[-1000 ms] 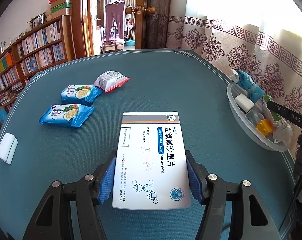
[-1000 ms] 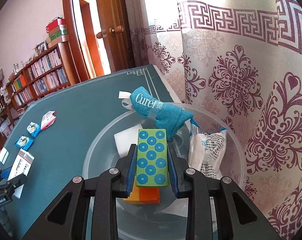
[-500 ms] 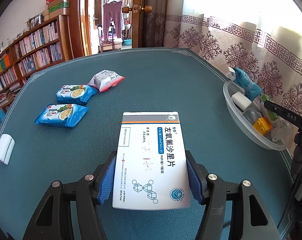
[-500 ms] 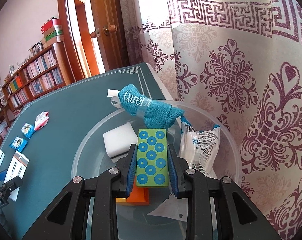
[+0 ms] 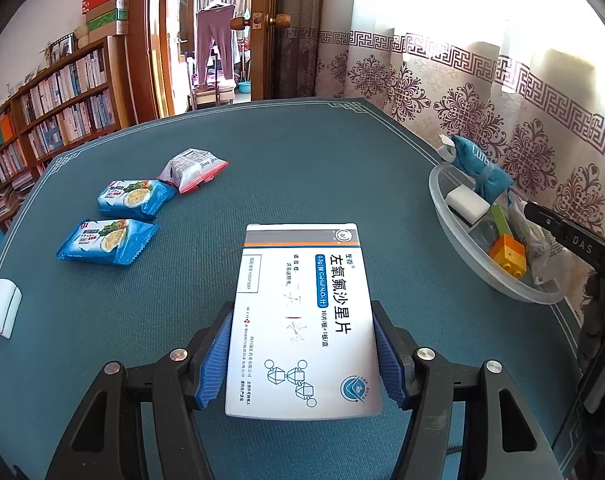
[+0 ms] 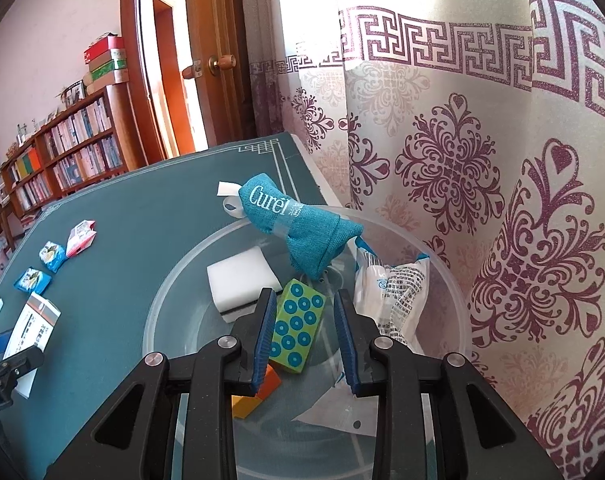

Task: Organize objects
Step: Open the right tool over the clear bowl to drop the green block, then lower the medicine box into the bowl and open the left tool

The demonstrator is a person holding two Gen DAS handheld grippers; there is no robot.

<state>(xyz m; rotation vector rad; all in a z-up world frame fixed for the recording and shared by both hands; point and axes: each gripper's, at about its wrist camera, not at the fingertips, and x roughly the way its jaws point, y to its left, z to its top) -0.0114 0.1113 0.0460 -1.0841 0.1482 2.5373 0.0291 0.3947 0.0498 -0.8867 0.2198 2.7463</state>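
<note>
Green block (image 6: pixel 297 326) — loose in bowl (image 6: pixel 170 292)

Left wrist view low over the tabletop (image 5: pixel 302 160), facing the doorway, bowl (image 5: pixel 454 236) at right, right wrist view close above that bowl (image 6: pixel 174 292), tabletop shared.

Bright, sharp daylight through the blown-out curtain (image 5: pixel 482 92), fisheye bending and dark corners at the edges.
</note>
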